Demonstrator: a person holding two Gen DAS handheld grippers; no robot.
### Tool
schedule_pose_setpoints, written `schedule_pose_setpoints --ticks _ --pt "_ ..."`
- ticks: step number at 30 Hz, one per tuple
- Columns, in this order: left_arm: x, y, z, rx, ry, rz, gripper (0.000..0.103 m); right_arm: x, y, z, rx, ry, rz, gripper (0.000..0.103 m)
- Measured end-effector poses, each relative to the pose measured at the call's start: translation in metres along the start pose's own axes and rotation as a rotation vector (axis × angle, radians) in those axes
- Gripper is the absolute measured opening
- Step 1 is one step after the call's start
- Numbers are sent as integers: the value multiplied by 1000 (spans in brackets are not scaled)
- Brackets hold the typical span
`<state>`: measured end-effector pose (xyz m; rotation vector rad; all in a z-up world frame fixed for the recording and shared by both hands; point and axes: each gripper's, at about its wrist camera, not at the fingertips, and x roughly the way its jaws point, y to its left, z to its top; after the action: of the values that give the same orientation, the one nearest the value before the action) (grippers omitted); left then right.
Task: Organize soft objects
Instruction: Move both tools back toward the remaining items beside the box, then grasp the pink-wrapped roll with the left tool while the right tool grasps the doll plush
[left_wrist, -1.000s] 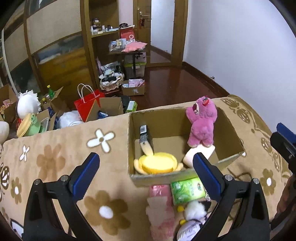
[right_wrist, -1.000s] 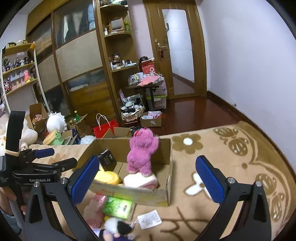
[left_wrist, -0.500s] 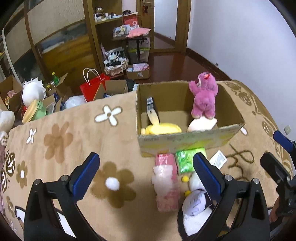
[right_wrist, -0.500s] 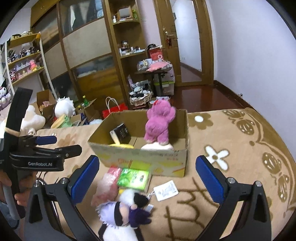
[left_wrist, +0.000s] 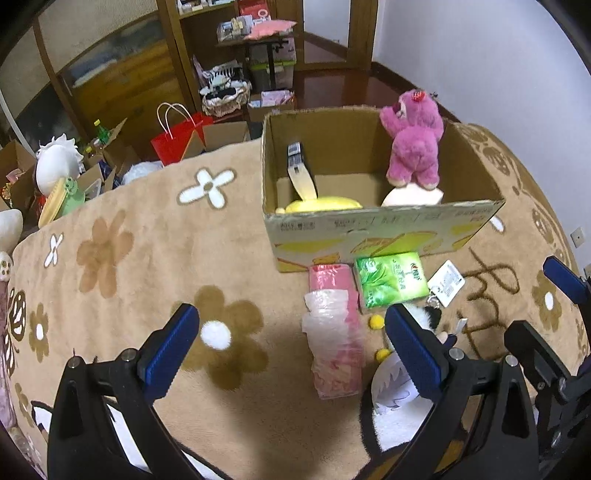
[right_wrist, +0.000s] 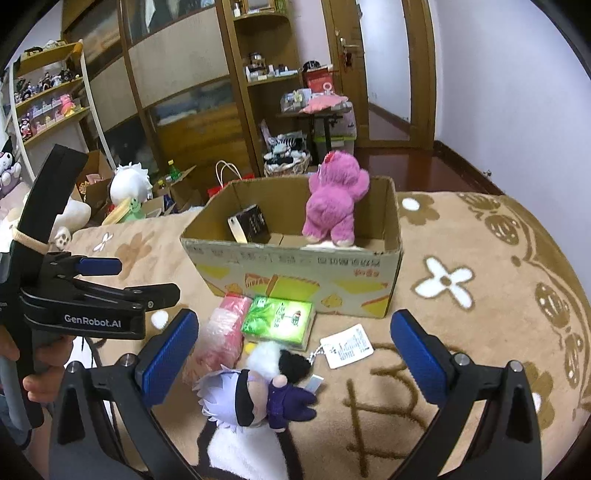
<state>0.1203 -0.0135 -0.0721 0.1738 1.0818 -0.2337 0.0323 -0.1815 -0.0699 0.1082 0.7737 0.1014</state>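
A cardboard box (left_wrist: 384, 229) (right_wrist: 295, 273) stands on the flowered blanket and holds a pink plush bear (left_wrist: 415, 138) (right_wrist: 334, 203), a yellow plush (left_wrist: 321, 203) and a dark packet (right_wrist: 249, 223). In front of the box lie a pink plastic-wrapped pack (left_wrist: 334, 332) (right_wrist: 218, 339), a green tissue pack (left_wrist: 389, 282) (right_wrist: 279, 319) and a white-haired plush doll with a tag (right_wrist: 258, 391) (left_wrist: 399, 384). My left gripper (left_wrist: 291, 347) is open above the pink pack. My right gripper (right_wrist: 291, 354) is open above the doll.
The brown blanket with flower patterns (left_wrist: 147, 266) covers the surface. Beyond its far edge are a red paper bag (left_wrist: 177, 140), cardboard boxes, plush toys (right_wrist: 129, 184), wooden shelving (right_wrist: 273, 74) and a small cluttered table (right_wrist: 317, 107).
Both grippers have pulled back and tilted down from the box toward the loose items in front of it. Both stay open and empty.
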Motion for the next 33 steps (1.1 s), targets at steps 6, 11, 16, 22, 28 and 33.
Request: schedule_pose_setpoints --ticks 6,11,16,22,28,33 --pt "19 -1 -1 -6 49 -8 100 18 4 -11 -7 59 7 103" --pt "39 -2 -4 -17 105 -32 100 35 6 -20 -14 115 20 103" --pt "56 -7 -4 -10 147 -47 100 53 10 -28 -6 171 43 103" --pt "76 -10 -5 -11 194 -62 100 67 12 -37 -7 221 61 103" --pt "103 -13 -5 -4 263 -84 100 79 15 -43 15 277 93 103" --pt "123 -17 -6 7 313 -105 99 92 20 -51 7 319 100 103"
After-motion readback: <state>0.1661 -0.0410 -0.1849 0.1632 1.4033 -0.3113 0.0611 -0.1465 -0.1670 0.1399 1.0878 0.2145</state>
